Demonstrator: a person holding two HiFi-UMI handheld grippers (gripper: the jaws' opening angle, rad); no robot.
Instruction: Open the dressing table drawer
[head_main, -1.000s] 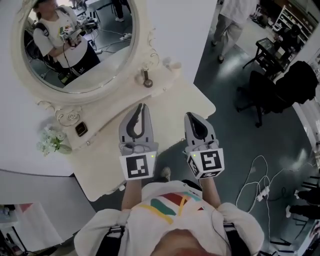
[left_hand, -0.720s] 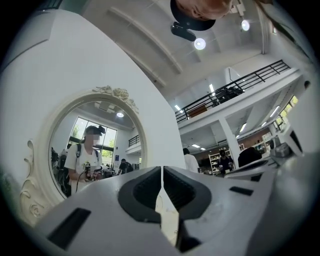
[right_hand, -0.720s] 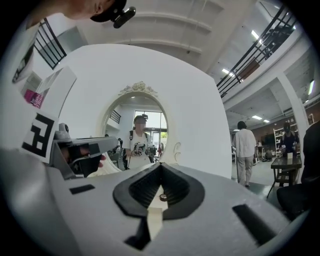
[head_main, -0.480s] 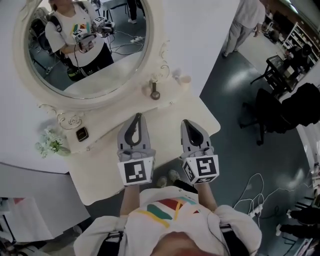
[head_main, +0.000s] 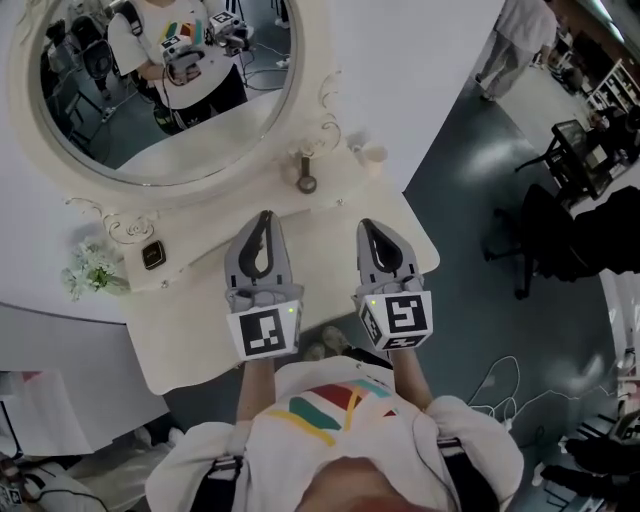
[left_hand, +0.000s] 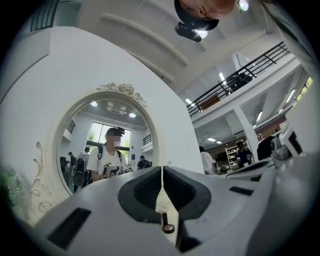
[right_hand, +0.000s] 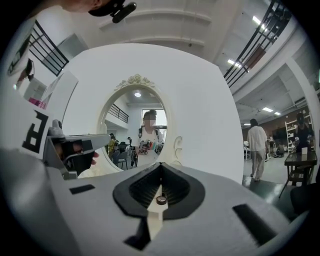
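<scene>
Cream worktop (head_main: 190, 320) under oval mirror (head_main: 150, 90).
Left hand-held gripper (head_main: 264, 214) and right hand-held gripper (head_main: 366, 225), shut, empty, carried nearer; drawer out of sight, likely not yet reached.

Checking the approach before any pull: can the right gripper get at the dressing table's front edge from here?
Probably yes. The right gripper, jaws shut, hangs above the dressing table right over that edge, nothing lying between. The drawer front itself is out of sight.
</scene>
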